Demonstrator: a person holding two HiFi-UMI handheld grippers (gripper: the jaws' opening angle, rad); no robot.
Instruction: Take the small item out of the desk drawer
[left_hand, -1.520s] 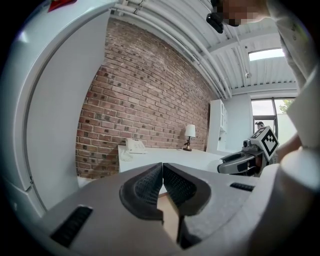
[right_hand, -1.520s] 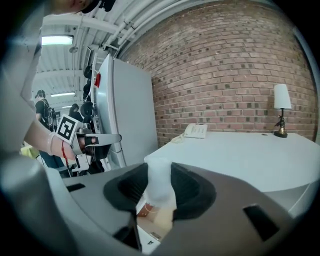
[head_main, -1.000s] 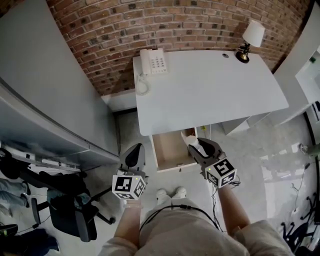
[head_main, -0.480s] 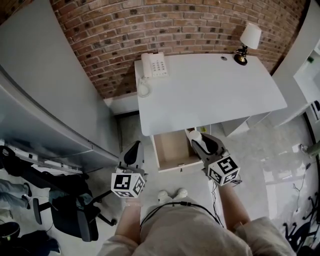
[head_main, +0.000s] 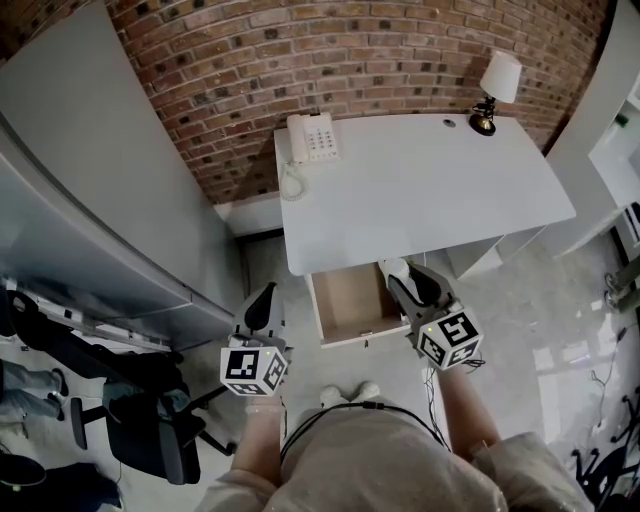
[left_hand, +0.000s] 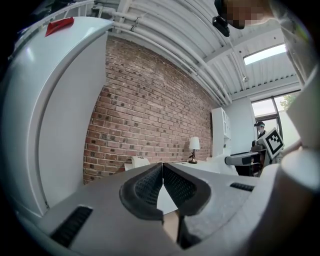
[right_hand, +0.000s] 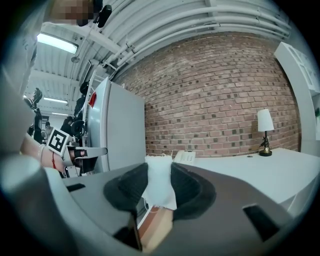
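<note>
The desk drawer (head_main: 352, 305) stands pulled out under the white desk (head_main: 420, 190), its wooden bottom bare. My right gripper (head_main: 397, 270) is over the drawer's right side, at the desk's front edge, shut on a small white cloth item (head_main: 394, 267). In the right gripper view the white item (right_hand: 160, 182) sits pinched between the dark pads (right_hand: 187, 190). My left gripper (head_main: 262, 303) hangs left of the drawer, away from the desk. In the left gripper view its pads (left_hand: 150, 185) meet with nothing between them.
A white telephone (head_main: 313, 137) sits at the desk's back left and a small lamp (head_main: 496, 82) at the back right, against a brick wall (head_main: 300, 50). A grey cabinet (head_main: 110, 200) stands to the left, with an office chair (head_main: 140, 440) below it.
Both grippers have risen a little. The right one has lifted the white item from the drawer's right side up to the desk's front edge.
</note>
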